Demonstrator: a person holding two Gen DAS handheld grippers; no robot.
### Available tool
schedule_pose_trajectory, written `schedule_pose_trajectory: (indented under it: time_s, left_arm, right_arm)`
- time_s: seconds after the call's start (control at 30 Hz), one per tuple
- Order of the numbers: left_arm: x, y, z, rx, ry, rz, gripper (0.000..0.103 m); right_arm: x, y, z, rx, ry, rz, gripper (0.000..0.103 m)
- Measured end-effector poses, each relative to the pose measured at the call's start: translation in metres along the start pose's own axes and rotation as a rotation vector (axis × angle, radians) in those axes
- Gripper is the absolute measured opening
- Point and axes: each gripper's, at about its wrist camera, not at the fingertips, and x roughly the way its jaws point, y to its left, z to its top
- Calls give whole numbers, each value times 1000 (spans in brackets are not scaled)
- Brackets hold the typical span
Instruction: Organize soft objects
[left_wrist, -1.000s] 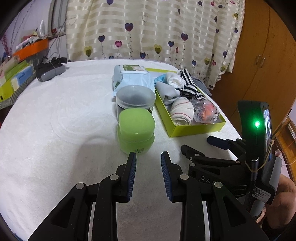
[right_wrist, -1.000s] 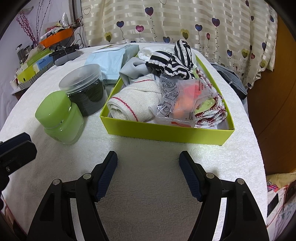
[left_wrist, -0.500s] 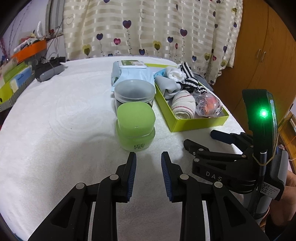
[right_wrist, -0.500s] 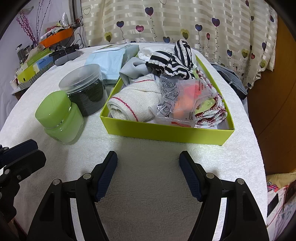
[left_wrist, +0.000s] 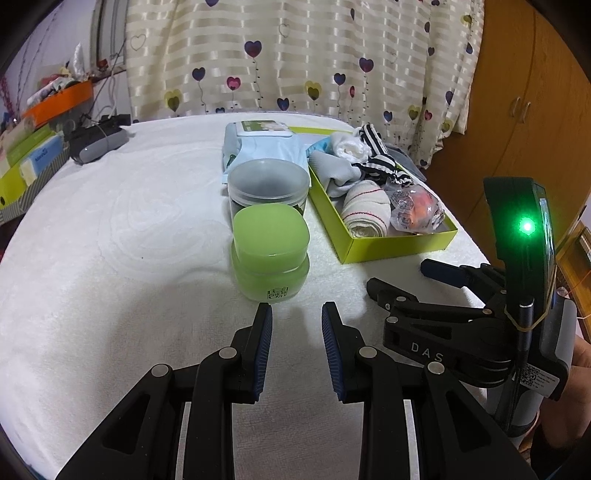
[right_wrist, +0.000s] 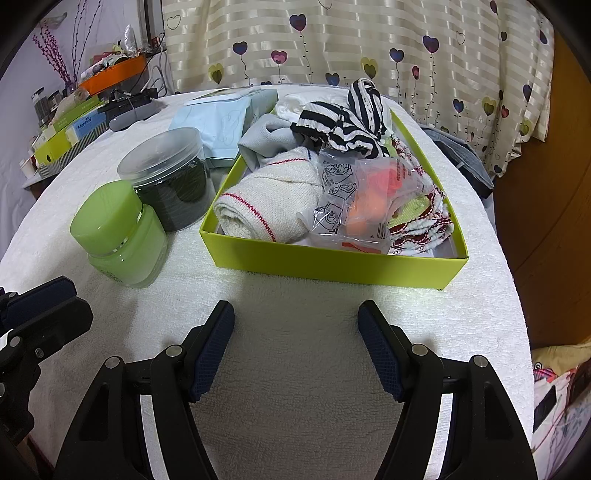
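A lime-green box (right_wrist: 332, 264) holds the soft things: a rolled white towel with red stitching (right_wrist: 269, 199), a black-and-white striped sock (right_wrist: 347, 118), a grey cloth (right_wrist: 266, 136), a clear bag with orange pieces (right_wrist: 365, 195) and red-and-white cloths (right_wrist: 421, 221). My right gripper (right_wrist: 295, 314) stands wide open just in front of the box, above the white cover, with nothing in it. My left gripper (left_wrist: 295, 314) is partly open and empty, right behind a green jar (left_wrist: 269, 251). The right gripper (left_wrist: 402, 275) also shows at the right of the left wrist view.
A clear jar with dark contents (right_wrist: 170, 177) stands behind the green jar (right_wrist: 118, 236), left of the box. A pale blue wipes pack (right_wrist: 221, 118) lies further back. Clutter and a grey device (left_wrist: 96, 144) line the far left edge. A wooden wardrobe (left_wrist: 517, 110) is on the right.
The left wrist view has drifted very slightly, so the right gripper sits a touch higher in it. Both grippers keep the same opening. Nothing on the table has moved.
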Motion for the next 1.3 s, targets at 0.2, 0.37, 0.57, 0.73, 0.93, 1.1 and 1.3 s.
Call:
schedule_pose_trajectory:
  time_s: [0.2, 0.37, 0.57, 0.73, 0.93, 1.1, 1.3]
  left_arm:
    - [0, 0, 0, -1, 1, 2, 26]
    - [0, 0, 1, 0, 1, 3, 26]
    - [0, -1, 1, 0, 4, -1, 26]
    - [1, 0, 1, 2, 5, 2, 26]
    - [2, 0, 1, 0, 6, -2, 26]
    - [2, 1, 2, 2, 3, -2, 26]
    - [1, 1, 2, -4, -26, 11, 26]
  right_arm:
    - [0, 0, 0, 0, 0, 0, 70]
    - [0, 0, 0, 0, 0, 0, 70]
    - [0, 0, 0, 0, 0, 0, 70]
    - [-1, 0, 0, 0, 0, 0, 70]
    - [0, 0, 0, 0, 0, 0, 70]
    - [-1, 0, 0, 0, 0, 0, 70]
    - [0, 0, 0, 0, 0, 0, 70]
